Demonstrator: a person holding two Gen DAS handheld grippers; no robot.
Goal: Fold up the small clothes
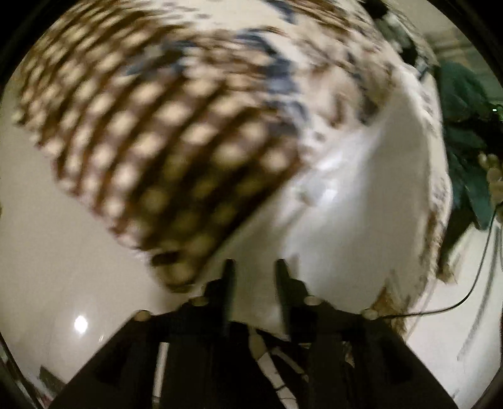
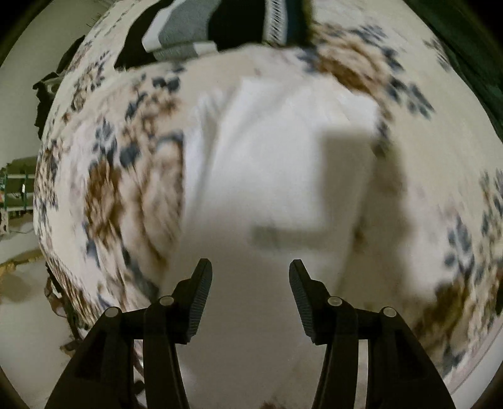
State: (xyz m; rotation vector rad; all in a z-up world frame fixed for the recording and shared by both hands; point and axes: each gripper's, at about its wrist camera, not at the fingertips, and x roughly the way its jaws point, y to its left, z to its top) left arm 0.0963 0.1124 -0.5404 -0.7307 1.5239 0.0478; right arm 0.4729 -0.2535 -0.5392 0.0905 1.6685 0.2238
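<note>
A white garment [image 2: 276,163] lies on a floral-patterned cloth [image 2: 125,176], folded into a rough rectangle, blurred by motion. My right gripper [image 2: 250,283] hovers over its near edge, open and empty. In the left wrist view the white garment [image 1: 339,220] fills the centre right. My left gripper [image 1: 255,273] has its jaws close together with white fabric between them, holding an edge of the garment. A brown-and-cream checked piece [image 1: 151,132] lies to the left, heavily blurred.
A black, grey and white striped garment [image 2: 188,28] lies at the far edge of the floral cloth. Dark green leaves [image 1: 465,126] and a thin black cable [image 1: 471,283] are at the right in the left wrist view. Pale glossy floor [image 1: 63,267] surrounds the cloth.
</note>
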